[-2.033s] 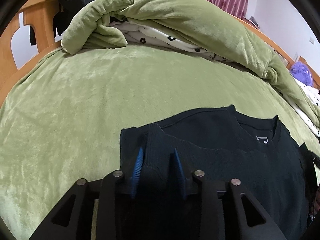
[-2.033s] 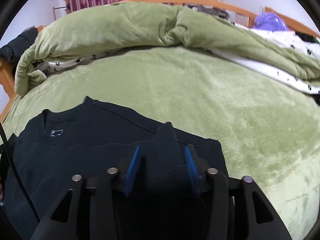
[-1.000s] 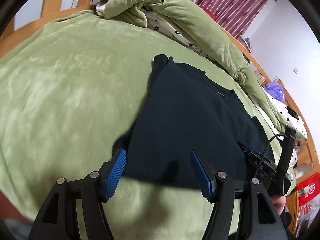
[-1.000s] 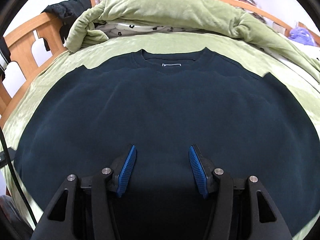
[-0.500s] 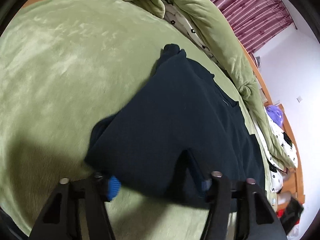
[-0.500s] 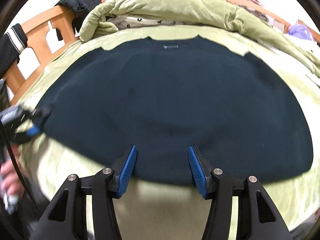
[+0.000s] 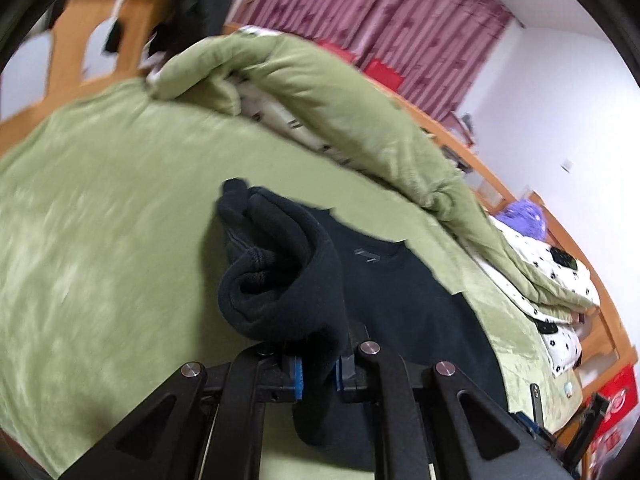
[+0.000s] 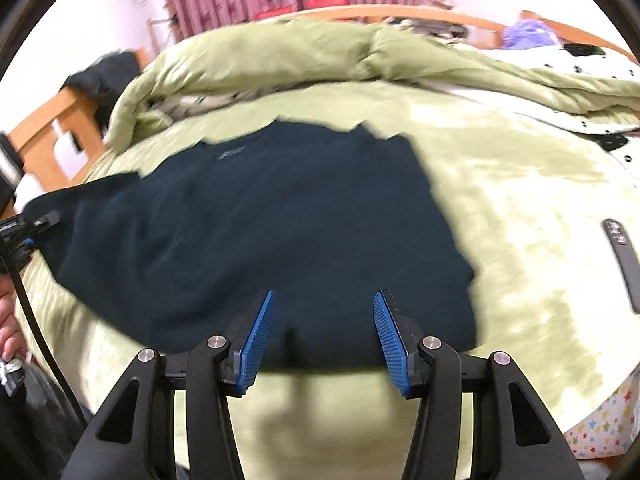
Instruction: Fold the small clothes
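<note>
On the green bed (image 7: 100, 200), left gripper (image 7: 318, 372) jaws now clamp the sweater (image 7: 280, 280); right gripper (image 8: 324, 336) jaws stay parted.

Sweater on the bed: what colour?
Very dark navy, almost black. The sweater shows best in the right wrist view, spread on the green blanket.

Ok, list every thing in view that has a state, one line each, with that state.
dark sweater: lying on the bed, its left edge bunched and lifted.
left gripper: shut on the sweater's bunched edge.
right gripper: open, nothing between its pads, over the sweater's near hem.
green quilt: rolled back in a heap along the far side of the bed.
curtains: drawn shut.
</note>
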Tool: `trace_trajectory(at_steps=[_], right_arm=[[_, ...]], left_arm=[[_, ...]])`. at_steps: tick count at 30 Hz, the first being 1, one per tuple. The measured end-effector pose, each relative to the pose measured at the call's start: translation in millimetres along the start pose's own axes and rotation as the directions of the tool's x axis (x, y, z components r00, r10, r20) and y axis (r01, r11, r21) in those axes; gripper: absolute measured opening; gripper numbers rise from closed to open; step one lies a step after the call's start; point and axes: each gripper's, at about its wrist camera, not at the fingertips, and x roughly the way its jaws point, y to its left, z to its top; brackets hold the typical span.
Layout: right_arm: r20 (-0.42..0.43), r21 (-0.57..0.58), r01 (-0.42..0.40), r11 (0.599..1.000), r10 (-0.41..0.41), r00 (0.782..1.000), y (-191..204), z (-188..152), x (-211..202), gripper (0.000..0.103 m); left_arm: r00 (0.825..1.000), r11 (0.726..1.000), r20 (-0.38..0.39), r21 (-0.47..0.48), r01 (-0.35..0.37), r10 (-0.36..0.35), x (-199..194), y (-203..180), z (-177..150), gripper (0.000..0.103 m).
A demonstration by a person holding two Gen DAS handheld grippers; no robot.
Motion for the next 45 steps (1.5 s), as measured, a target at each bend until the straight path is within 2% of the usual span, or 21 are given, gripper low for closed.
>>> trace_trajectory(at_steps=[5,10,14,17,21,23,27,28,30,31,34,35,36,38,42,43,45], right_arm=[[0.055,0.095,0.046,0.994,-0.051,0.997,-56,23,-13,0.050],[0.086,0.154,0.080,0.985,-0.094,0.992,-96,29,-29,0.050],[0.086,0.184,0.096,0.978,-0.114,0.990,-119,24,-36,0.050],[0.071,0.197,0.105,0.975,-0.121,0.990,-129,18,-35,0.050],[0.059,0.203,0.109,0.973,-0.123,0.991,-140,13,-36,0.050],[0.057,0.196,0.109,0.975,-0.123,0.991,-143,12,-37,0.050],[0.053,0.174,0.087,0.981,-0.098,0.994,-142,11,-37,0.051],[0.053,0.169,0.071,0.983,-0.081,0.995,-140,12,-35,0.051],[0.058,0.161,0.029,0.987,-0.038,0.998,-134,14,-33,0.051],[0.059,0.157,0.006,0.988,-0.016,0.998,-131,15,-31,0.051],[0.061,0.158,-0.078,0.984,0.069,0.996,-118,23,-23,0.055],[0.061,0.161,-0.104,0.981,0.095,0.994,-114,25,-21,0.056],[0.061,0.166,-0.135,0.977,0.127,0.990,-109,28,-18,0.058],[0.053,0.173,-0.193,0.966,0.187,0.981,-98,34,-11,0.061],[0.021,0.178,-0.271,0.946,0.272,0.962,-74,40,10,0.063],[0.012,0.174,-0.268,0.948,0.270,0.963,-69,40,15,0.064],[-0.021,0.160,-0.210,0.965,0.216,0.976,-58,39,32,0.064]], left_arm=[[0.999,0.993,-0.012,0.107,0.051,-0.051,6,-67,5,0.009],[0.991,0.965,-0.057,0.229,0.128,-0.118,21,-138,-10,0.009],[0.977,0.933,-0.117,0.294,0.207,-0.180,35,-188,-37,0.008],[0.956,0.901,-0.190,0.334,0.276,-0.222,50,-223,-70,0.008],[0.927,0.868,-0.295,0.368,0.333,-0.230,75,-249,-120,0.008],[0.918,0.865,-0.344,0.381,0.327,-0.195,92,-254,-146,0.008],[0.898,0.868,-0.405,0.368,0.334,-0.173,105,-242,-163,0.010],[0.889,0.867,-0.420,0.358,0.347,-0.182,104,-238,-161,0.013],[0.870,0.858,-0.450,0.347,0.378,-0.201,100,-234,-154,0.029],[0.869,0.853,-0.455,0.359,0.379,-0.194,96,-235,-152,0.033],[0.899,0.836,-0.402,0.422,0.351,-0.174,73,-220,-142,0.045],[0.905,0.833,-0.389,0.432,0.345,-0.174,69,-216,-138,0.055],[0.912,0.832,-0.371,0.440,0.339,-0.176,61,-208,-134,0.059],[0.936,0.843,-0.320,0.453,0.289,-0.149,49,-191,-123,0.059],[0.957,0.859,-0.280,0.467,0.210,-0.081,40,-158,-107,0.060],[0.961,0.863,-0.270,0.466,0.192,-0.068,39,-150,-104,0.060],[0.963,0.874,-0.265,0.458,0.162,-0.039,42,-139,-99,0.060]])
